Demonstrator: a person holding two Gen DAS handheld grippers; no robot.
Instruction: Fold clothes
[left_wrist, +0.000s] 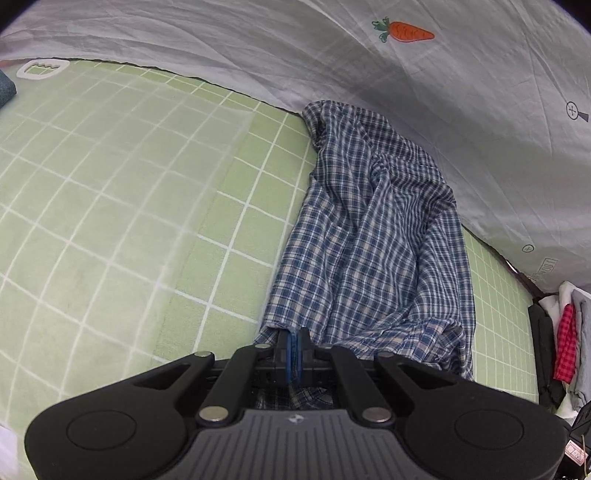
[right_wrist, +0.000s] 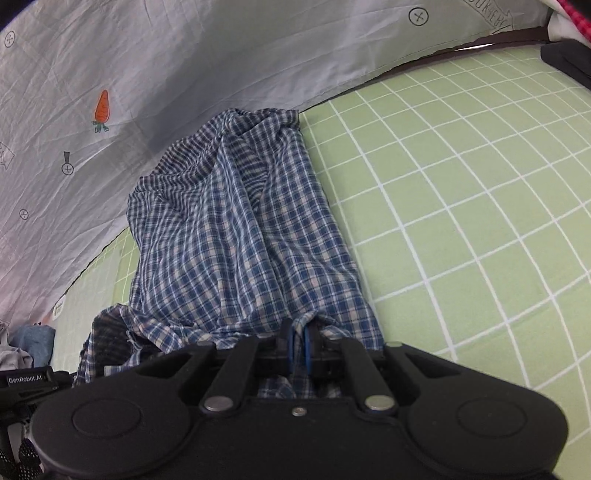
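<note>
Both tongs are clenched on one edge of the plaid shirt (left_wrist: 369, 236): the left tongs (left_wrist: 294, 349) and the right tongs (right_wrist: 298, 347) each pinch cloth between blue pads. Ahead of them the shirt trails, bunched and creased, over the green checked bed sheet (left_wrist: 110, 184) to the grey carrot-print cover (left_wrist: 443, 92). We judge folding barely begun: no flat layer, no crease set. Collar, sleeves and the gripped hem stay hidden.
</note>
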